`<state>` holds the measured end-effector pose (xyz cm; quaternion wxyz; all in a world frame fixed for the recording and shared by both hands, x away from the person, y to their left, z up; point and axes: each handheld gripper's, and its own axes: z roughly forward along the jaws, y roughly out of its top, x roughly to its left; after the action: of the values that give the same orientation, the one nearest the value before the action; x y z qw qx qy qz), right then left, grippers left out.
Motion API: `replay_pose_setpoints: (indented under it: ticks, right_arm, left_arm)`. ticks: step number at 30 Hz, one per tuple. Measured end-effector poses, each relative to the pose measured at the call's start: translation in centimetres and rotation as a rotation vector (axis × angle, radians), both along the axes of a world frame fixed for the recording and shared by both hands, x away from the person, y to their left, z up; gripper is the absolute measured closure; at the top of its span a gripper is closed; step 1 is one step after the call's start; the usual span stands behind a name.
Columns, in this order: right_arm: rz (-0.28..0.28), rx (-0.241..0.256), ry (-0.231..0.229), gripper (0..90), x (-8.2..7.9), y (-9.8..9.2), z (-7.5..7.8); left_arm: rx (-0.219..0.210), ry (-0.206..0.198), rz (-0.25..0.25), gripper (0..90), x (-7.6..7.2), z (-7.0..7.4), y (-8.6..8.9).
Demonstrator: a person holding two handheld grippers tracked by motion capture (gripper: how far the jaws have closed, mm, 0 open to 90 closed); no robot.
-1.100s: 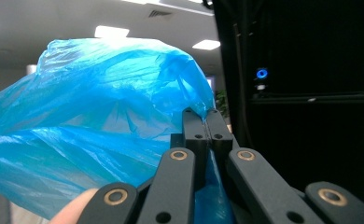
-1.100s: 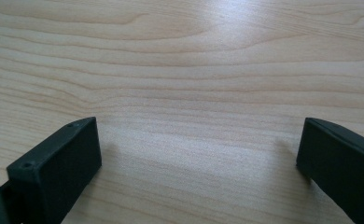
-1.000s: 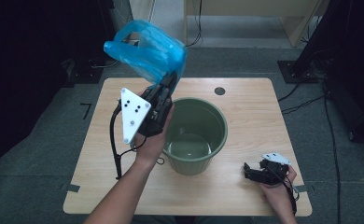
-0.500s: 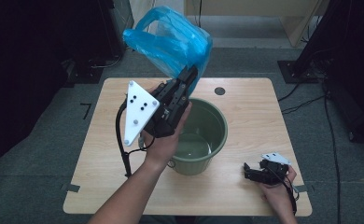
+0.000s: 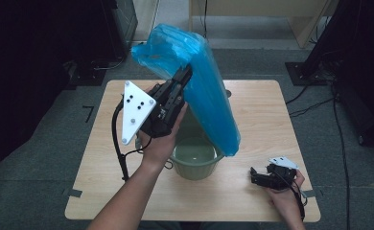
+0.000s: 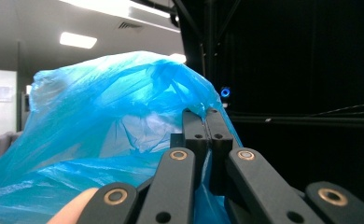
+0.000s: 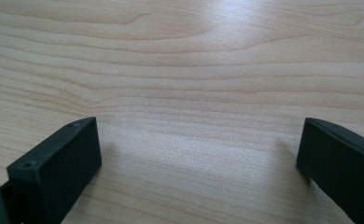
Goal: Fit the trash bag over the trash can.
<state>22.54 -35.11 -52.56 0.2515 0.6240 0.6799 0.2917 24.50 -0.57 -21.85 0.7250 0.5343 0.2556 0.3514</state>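
High view: left gripper [image 5: 182, 79], fingers clamped on the blue bag [image 5: 209, 91], has shaken it open over the green bucket [image 5: 194, 160], ready for lining; right gripper [image 5: 264, 178] rests with fingers apart.

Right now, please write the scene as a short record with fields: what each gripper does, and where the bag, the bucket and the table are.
work in hand: a blue plastic bag is held up over a green bucket
left gripper: raised above the table, jaws shut on the blue plastic bag
right gripper: low at the near right part of the table, jaws open, holding nothing
blue plastic bag: stretched out long, hanging slanted; its lower end is over the bucket's right rim
green bucket: upright, near the middle of the table
table: light wood
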Motion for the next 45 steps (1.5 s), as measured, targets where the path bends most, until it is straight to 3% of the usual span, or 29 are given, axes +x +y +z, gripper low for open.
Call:
replay_pose_setpoints:
  ticks: [4,10,15,19,21,24,27,28,29,33,35,38,45]
  right_arm:
    - [0.000,0.000,0.000,0.0,0.0,0.0,0.0]
    - [0.000,0.000,0.000,0.0,0.0,0.0,0.0]
    - [-0.001,0.000,0.000,0.0,0.0,0.0,0.0]
    - [-0.013,-0.029,-0.019,0.5,0.1,0.3,0.0]
    - [-0.036,-0.069,-0.044,4.3,0.1,0.7,0.2]
    - [-0.044,-0.011,-0.082,6.0,0.5,1.2,1.1]
    - [-0.039,0.014,-0.149,7.0,0.8,1.7,2.6]
    - [-0.028,0.041,-0.192,7.3,1.3,2.1,4.1]
    - [-0.028,0.041,-0.192,7.3,1.3,2.1,4.1]
    - [-0.035,0.073,-0.265,21.6,2.4,3.6,6.1]
    - [-0.014,0.071,-0.302,37.0,3.1,4.7,6.6]
    - [0.014,0.087,-0.340,53.0,4.2,6.1,7.1]
    - [0.103,0.163,-0.370,68.5,5.8,8.7,7.0]
  left_arm:
    - [-0.003,0.007,0.032,90.0,0.5,-0.4,1.0]
    - [-0.034,-0.001,0.077,90.0,0.7,0.2,3.3]
    - [-0.022,0.003,0.092,90.0,0.8,-0.1,4.2]
    - [0.006,0.029,0.094,90.0,1.0,-1.7,4.7]
    - [0.018,0.043,0.097,90.0,1.1,-2.6,4.9]
    - [0.027,0.079,0.099,90.0,1.6,-4.4,5.5]
    - [0.032,0.112,0.093,90.0,2.0,-5.9,5.9]
    - [0.037,0.122,0.090,88.9,2.1,-6.4,6.0]
    - [0.040,0.127,0.089,88.9,2.2,-6.8,6.0]
    - [0.067,0.155,0.088,83.2,2.5,-8.7,5.9]
    - [0.081,0.170,0.092,83.8,2.7,-9.5,5.9]
    - [0.103,0.194,0.097,85.1,3.1,-11.3,5.9]
    - [0.133,0.277,0.090,88.2,4.1,-14.6,6.6]
